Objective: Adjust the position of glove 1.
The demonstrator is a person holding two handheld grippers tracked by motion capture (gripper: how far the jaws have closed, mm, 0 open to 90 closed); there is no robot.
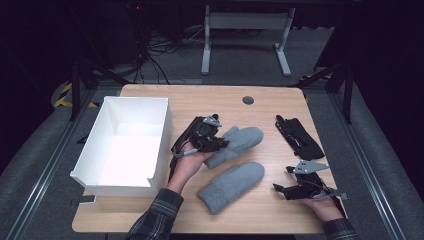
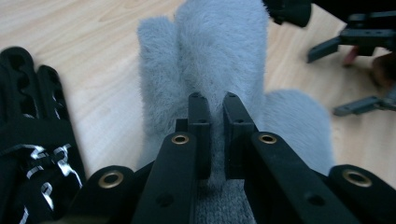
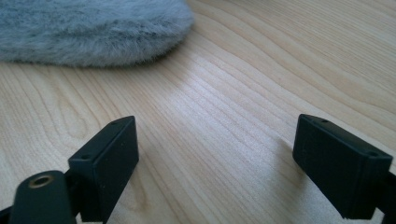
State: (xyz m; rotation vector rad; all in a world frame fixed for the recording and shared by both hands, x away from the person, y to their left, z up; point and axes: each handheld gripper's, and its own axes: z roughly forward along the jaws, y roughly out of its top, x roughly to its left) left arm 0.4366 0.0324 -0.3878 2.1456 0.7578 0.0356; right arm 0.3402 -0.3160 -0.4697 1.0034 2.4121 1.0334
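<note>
Two fluffy grey mittens lie mid-table. The upper mitten [image 1: 242, 139] is pinched near its knit cuff by my left gripper [image 1: 220, 144]. In the left gripper view the jaws [image 2: 217, 105] stand close together with the grey mitten [image 2: 219, 56] between them, stretching away over the wood. The lower mitten [image 1: 232, 185] lies flat nearer the front edge. At the front right, my right gripper [image 1: 279, 189] rests low, pointing left toward it. Its jaws [image 3: 215, 154] are wide apart over bare wood, with the lower mitten's tip [image 3: 93, 28] just beyond.
A white open box [image 1: 125, 145] stands at the table's left. A pair of black gloves [image 1: 299, 136] lies at the right rear, and appears in the left gripper view as a black glove [image 2: 32, 135]. A round grommet [image 1: 248, 100] sits near the far edge.
</note>
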